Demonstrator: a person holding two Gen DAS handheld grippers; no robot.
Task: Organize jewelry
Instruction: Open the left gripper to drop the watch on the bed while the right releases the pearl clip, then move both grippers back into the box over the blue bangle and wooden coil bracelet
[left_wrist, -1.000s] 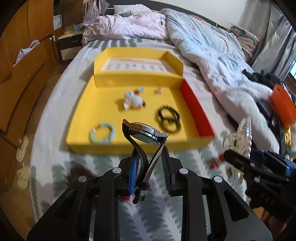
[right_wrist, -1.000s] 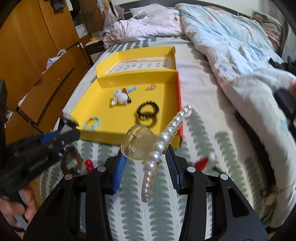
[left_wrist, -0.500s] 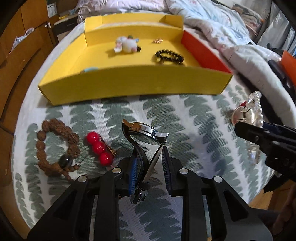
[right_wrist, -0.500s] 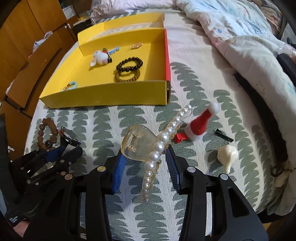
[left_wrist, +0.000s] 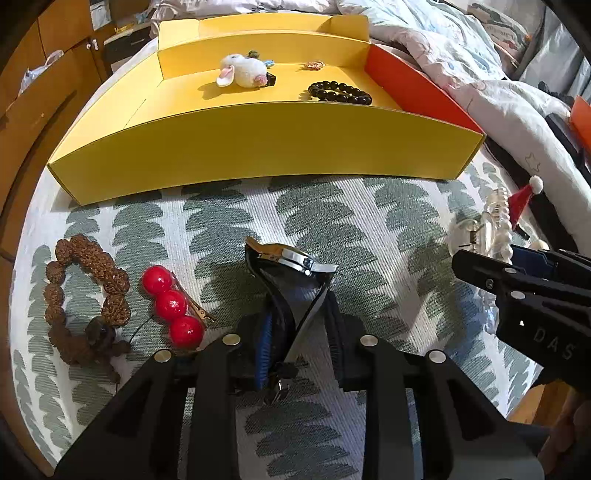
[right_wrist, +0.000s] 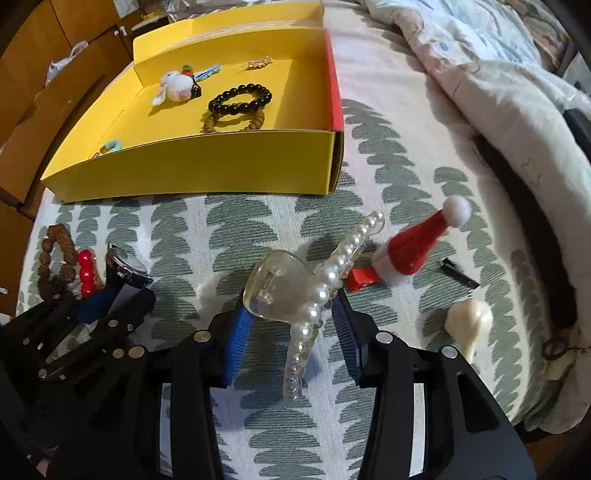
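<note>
The tray (left_wrist: 258, 144) is bright yellow with one red side wall. The bedspread (left_wrist: 369, 229) is off-white with grey-green leaf shapes. Three glossy red beads (left_wrist: 171, 304) top a hair clip beside a rough brown bead bracelet (left_wrist: 88, 295). The black bead bracelet (right_wrist: 240, 98) shines; the hair claw (right_wrist: 314, 284) is clear with white pearls.
</note>
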